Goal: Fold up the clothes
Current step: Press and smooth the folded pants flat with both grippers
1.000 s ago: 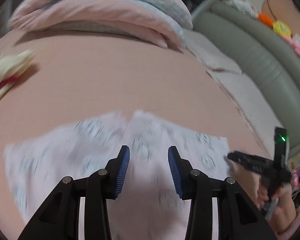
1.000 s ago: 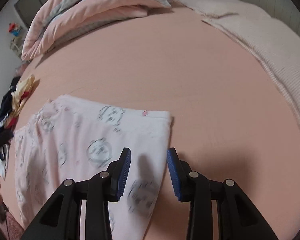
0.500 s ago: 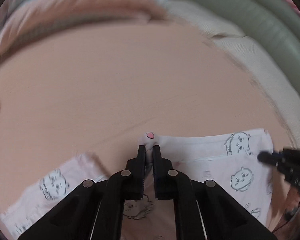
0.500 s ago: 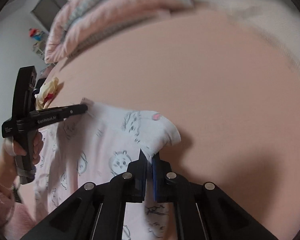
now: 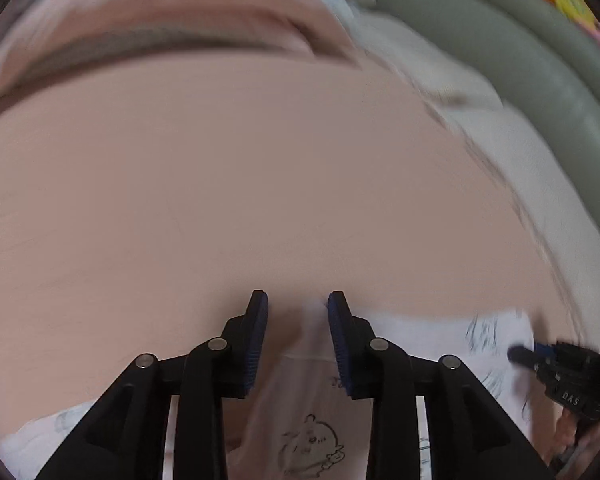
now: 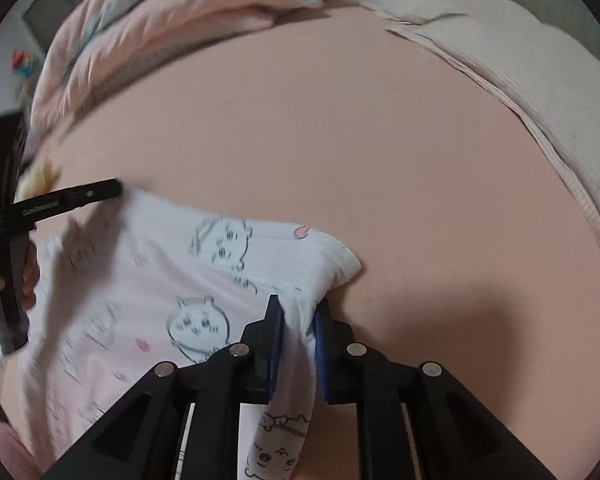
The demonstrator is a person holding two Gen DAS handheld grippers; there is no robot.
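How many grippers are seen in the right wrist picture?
2. The right gripper is at bottom centre, garment between its fingers; the left gripper is at the left edge, by the garment's far corner.

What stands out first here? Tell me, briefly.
The white garment printed with cartoon animals, spread on the pink bed, draws the eye first. The right gripper pinches a bunched corner of it at bottom centre, while the left gripper hangs open over the garment's other end.
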